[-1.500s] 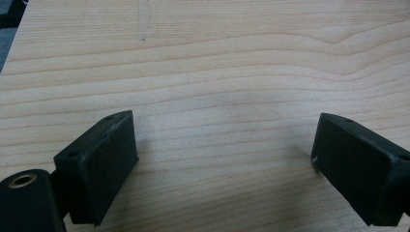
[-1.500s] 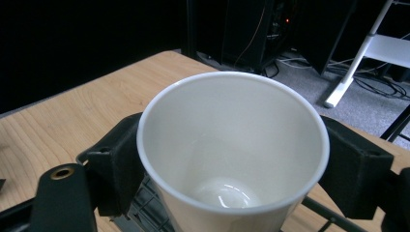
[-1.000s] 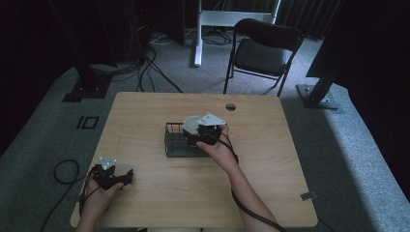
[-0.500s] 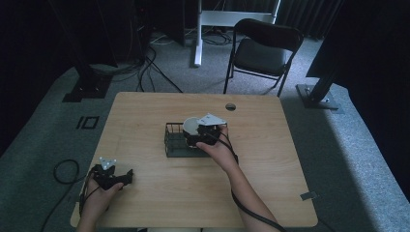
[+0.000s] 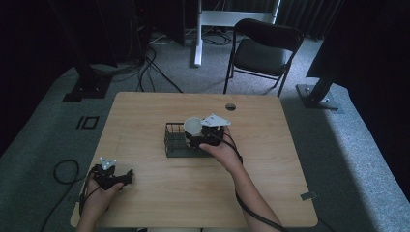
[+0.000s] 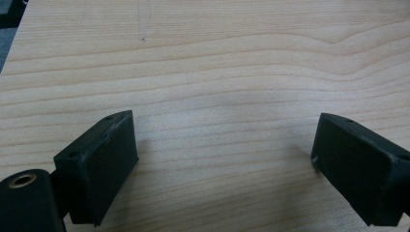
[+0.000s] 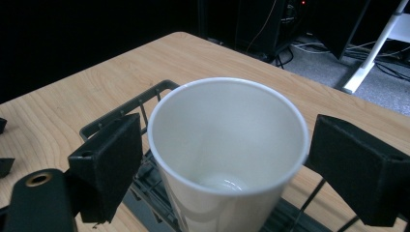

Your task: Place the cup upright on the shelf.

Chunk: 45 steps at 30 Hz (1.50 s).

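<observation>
From the high view, the right gripper (image 5: 205, 134) is reaching over a black wire basket (image 5: 174, 145) near the middle of the wooden table (image 5: 270, 193), with a white paper cup (image 5: 192, 127) sitting at its jaws. The left gripper (image 5: 126, 175) is resting low on the table near the person's left corner, well apart from the basket, jaws spread.

In the left gripper view, the 2 jaws are standing wide apart, holding nothing; bare wood grain is lying between them.

In the right gripper view, the cup (image 7: 227, 145) is standing upright and empty inside the basket (image 7: 125, 113), between the 2 jaws. The jaws are sitting apart, 1 on each side of the rim, just beside it; whether the pads are touching it, I cannot tell.
</observation>
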Available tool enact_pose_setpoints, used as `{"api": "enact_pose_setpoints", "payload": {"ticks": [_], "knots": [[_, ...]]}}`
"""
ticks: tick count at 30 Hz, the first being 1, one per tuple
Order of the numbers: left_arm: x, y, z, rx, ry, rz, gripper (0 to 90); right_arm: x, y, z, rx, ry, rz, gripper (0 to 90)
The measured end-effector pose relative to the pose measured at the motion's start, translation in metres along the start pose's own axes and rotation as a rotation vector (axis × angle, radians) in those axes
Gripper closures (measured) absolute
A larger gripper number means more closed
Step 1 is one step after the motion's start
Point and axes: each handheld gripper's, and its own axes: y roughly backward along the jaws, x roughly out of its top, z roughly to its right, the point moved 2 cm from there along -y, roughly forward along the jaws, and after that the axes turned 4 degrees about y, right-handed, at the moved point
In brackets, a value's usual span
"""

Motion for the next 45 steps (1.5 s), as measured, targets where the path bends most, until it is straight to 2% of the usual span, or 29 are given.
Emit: {"api": "enact_pose_setpoints", "payload": {"ticks": [21,35,45], "knots": [[0.000,0.000,0.000,0.000,0.001,0.000,9.3,-0.015,0.035,0.008,-0.018,0.011,-0.003,11.8],[0.000,0.000,0.000,0.000,-0.001,0.000,9.3,-0.037,0.059,0.021,-0.055,0.004,-0.007,11.8],[0.000,0.000,0.000,0.000,0.000,0.001,9.3,-0.061,0.077,0.037,-0.104,-0.018,-0.027,11.8]]}}
